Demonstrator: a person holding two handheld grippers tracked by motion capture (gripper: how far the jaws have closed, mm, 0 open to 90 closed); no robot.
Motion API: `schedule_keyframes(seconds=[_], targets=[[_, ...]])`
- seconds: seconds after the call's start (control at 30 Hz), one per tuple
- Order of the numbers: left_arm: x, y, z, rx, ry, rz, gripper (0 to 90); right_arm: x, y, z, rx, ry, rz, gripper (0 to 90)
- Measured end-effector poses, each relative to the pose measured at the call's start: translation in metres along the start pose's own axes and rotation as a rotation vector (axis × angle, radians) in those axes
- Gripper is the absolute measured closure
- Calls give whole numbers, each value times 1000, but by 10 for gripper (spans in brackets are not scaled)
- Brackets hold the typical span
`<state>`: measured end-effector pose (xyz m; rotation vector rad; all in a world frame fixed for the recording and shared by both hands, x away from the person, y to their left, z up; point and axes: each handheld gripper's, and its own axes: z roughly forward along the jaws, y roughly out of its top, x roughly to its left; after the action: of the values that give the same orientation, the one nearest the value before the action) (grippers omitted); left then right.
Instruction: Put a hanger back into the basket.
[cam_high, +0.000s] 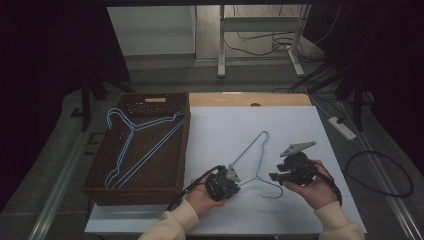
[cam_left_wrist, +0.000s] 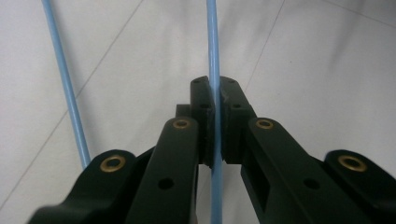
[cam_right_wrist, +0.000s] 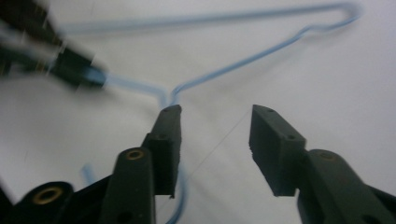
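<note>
Left gripper (cam_left_wrist: 215, 100) jaws are clamping tight on a rod of the blue wire hanger (cam_high: 252, 162); the rod is running straight up between the pads in the left gripper view, its lower end cut off by the frame. Right gripper (cam_right_wrist: 215, 116) jaws are standing apart with nothing pinched, hanger neck just beside the left jaw tip; the hook is partly hiding behind that jaw, and the other gripper is blurring at top left. Hanger is lying flat on the white table sheet (cam_high: 300, 125), between both hands, long axis running diagonally, one shoulder tip pointing toward the far edge, hook curling toward the person. Wicker basket (cam_high: 107, 192) is sitting at the left, holding more blue hangers (cam_high: 135, 145), their count hard to make out.
</note>
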<state>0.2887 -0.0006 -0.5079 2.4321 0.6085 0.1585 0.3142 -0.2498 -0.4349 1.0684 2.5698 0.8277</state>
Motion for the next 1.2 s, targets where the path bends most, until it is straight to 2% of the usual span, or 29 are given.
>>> schedule_keyframes(seconds=[0.13,0.27,0.43,0.47,0.57,0.7,0.83,1.0,1.2], targets=[[0,-1,-9,-34,11,-1,858,-16,-8,-5,-125,-12,92,470],[-3,-3,-19,-90,39,-12,858,-26,-23,-5,-196,-20,127,436],[-5,-3,-30,-135,59,-22,859,-29,-42,-5,-261,-29,117,416],[-6,-3,-33,-149,62,-29,859,-29,-42,-5,-261,-29,117,416],[-5,-4,-43,-183,70,-43,860,-28,-58,-3,-289,-18,91,390],[-5,-5,-52,-203,75,-49,860,-27,-63,-1,-294,-17,85,377],[-5,-5,-62,-238,74,-61,861,-29,-71,2,-286,-28,110,360],[-5,-5,-73,-268,71,-63,861,-28,-73,2,-295,-28,109,360],[-4,-4,-94,-325,66,-68,861,-27,-75,2,-309,-33,98,354]])
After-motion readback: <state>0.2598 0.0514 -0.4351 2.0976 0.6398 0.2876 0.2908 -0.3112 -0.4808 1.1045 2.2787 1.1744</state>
